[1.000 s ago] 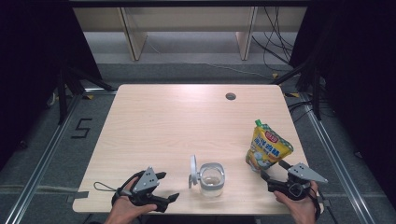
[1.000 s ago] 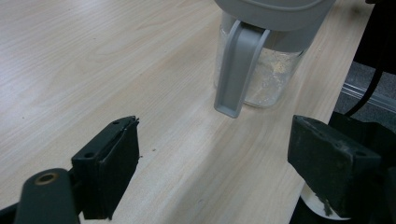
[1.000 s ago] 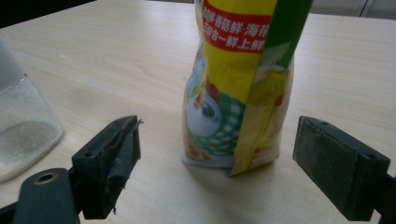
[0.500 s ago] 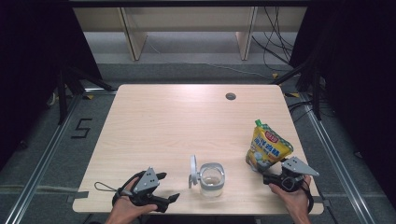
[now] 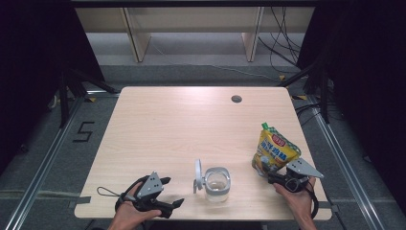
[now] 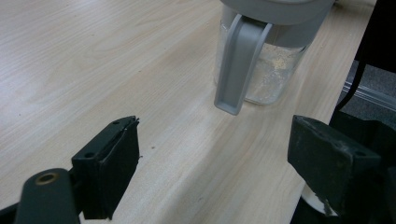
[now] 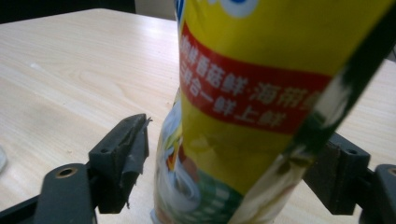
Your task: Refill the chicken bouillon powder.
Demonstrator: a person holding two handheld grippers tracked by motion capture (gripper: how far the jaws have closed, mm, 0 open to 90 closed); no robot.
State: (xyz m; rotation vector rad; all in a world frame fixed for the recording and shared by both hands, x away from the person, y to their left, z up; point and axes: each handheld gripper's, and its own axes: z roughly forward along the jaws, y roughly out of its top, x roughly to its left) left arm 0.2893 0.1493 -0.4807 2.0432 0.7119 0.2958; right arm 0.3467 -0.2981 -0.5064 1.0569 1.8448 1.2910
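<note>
R claw (image 5: 266, 173) closing round pouch (image 5: 275, 151); jar (image 5: 218, 183) nearby.

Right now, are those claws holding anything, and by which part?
Nothing is gripped yet. The right claw has been closing around the yellow pouch's lower end, left pad apart from it. The left claw is empty.

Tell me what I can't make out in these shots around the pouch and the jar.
- Pouch top: cut off by the upper edge of the right gripper view.
- Right gripper contact with the pouch: hidden behind the pouch in its own view, too small in the high view.
- Jar rim: cut off by the left gripper view's top edge.
</note>
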